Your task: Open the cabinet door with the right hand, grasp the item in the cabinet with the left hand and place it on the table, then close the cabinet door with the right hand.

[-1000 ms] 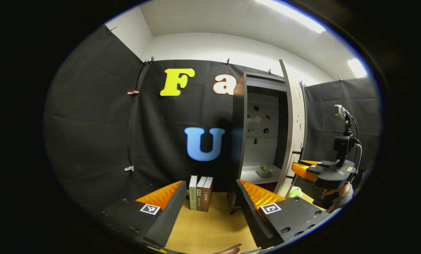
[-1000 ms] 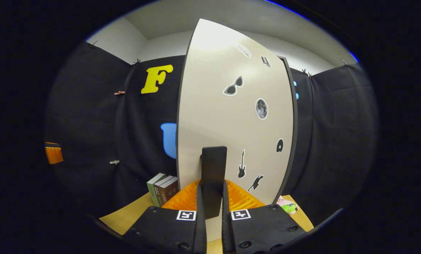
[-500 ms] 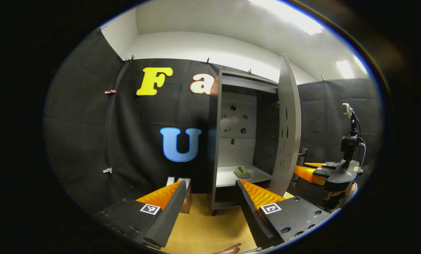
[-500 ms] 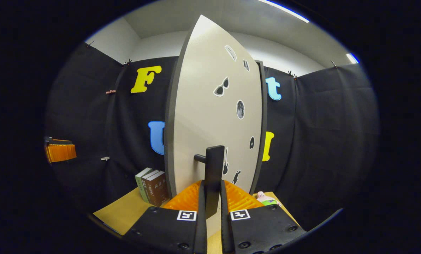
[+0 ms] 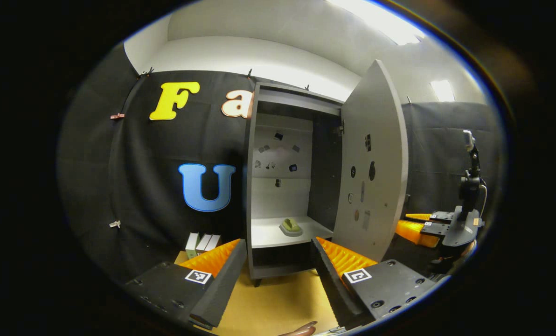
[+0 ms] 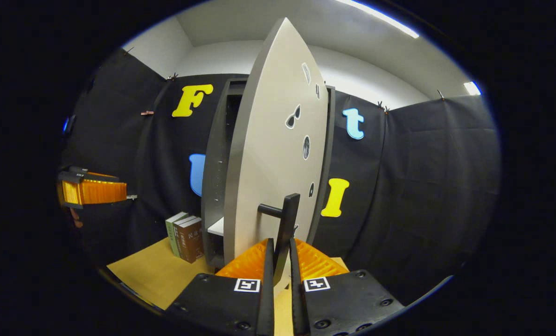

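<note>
Right tongs [image 6: 278,247] clamp the door handle [image 6: 287,219] so our parted, empty left tongs [image 5: 278,254] can reach the green item [image 5: 291,227].

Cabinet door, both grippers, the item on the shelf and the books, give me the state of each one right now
Cabinet door: swung wide open.
Door handle: clamped between the right gripper's fingers.
Right gripper: shut on the handle.
Left gripper: open, empty, facing the cabinet.
Green item: resting on the cabinet shelf, untouched.
Books: standing upright on the table beside the cabinet.
</note>
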A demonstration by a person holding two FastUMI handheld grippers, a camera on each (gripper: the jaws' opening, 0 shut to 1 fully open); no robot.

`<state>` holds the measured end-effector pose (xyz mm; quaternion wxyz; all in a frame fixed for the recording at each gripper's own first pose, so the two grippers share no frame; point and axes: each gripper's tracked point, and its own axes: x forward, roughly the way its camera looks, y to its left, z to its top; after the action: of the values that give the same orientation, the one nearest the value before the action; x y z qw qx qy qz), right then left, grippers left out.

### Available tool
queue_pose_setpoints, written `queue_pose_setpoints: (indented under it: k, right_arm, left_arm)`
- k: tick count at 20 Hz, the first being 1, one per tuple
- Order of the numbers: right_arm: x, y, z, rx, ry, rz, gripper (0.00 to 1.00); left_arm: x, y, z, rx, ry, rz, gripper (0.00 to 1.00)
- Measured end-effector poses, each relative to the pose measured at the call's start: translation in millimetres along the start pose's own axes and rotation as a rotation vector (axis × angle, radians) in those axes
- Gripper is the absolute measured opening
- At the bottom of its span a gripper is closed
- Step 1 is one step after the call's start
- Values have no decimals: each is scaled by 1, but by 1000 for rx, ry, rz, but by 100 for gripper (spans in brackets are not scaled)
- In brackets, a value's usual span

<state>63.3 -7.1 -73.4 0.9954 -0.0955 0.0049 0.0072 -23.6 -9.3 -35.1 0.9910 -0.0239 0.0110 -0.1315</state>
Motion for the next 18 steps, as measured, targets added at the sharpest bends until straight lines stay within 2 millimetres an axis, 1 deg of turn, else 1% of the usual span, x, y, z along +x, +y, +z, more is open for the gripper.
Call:
queue_pose_setpoints:
  k: [2, 3, 5, 6, 9, 11, 12, 13, 14, 15, 16, 17, 18]
  right_arm:
    - [0, -18, -3, -29, -2, -21, 19]
    - [-3, -27, -4, -29, -3, -18, 19]
    - [-10, -41, -4, 4, -2, 6, 19]
    - [-10, -49, -3, 32, -7, 20, 19]
    - [-14, -73, -6, 78, -32, 54, 19]
    - [-17, -80, -11, 58, -43, 52, 19]
    - [-17, -85, -12, 49, -44, 41, 13]
    - [-11, -93, -10, 37, -49, 30, 19]
    - [-11, -102, -8, 33, -55, 21, 17]
    - [-13, -110, -9, 41, -57, 15, 8]
    - [-16, -120, -10, 51, -62, 8, 15]
    - [-20, -130, -11, 68, -69, 0, 14]
    - [-21, -135, -10, 84, -76, -1, 14]
  left_arm:
    - [14, -11, 0, -2, -1, -8, 87]
    - [22, -15, -1, -3, -3, -10, 89]
    - [36, -27, -3, -16, 2, -17, 88]
    - [42, -32, -4, -23, 4, -17, 87]
    - [59, -44, -5, -20, 10, -5, 88]
    - [71, -52, -6, -9, 14, 1, 88]
    - [76, -57, -5, -5, 15, -2, 88]
    - [81, -62, -5, -4, 13, -8, 88]
    - [85, -68, -3, -5, 11, -12, 88]
    - [89, -72, -3, -5, 11, -15, 88]
    - [93, -76, -2, -1, 10, -16, 88]
    - [98, -77, -2, 7, 11, -12, 88]
    - [101, -78, -1, 14, 13, -8, 88]
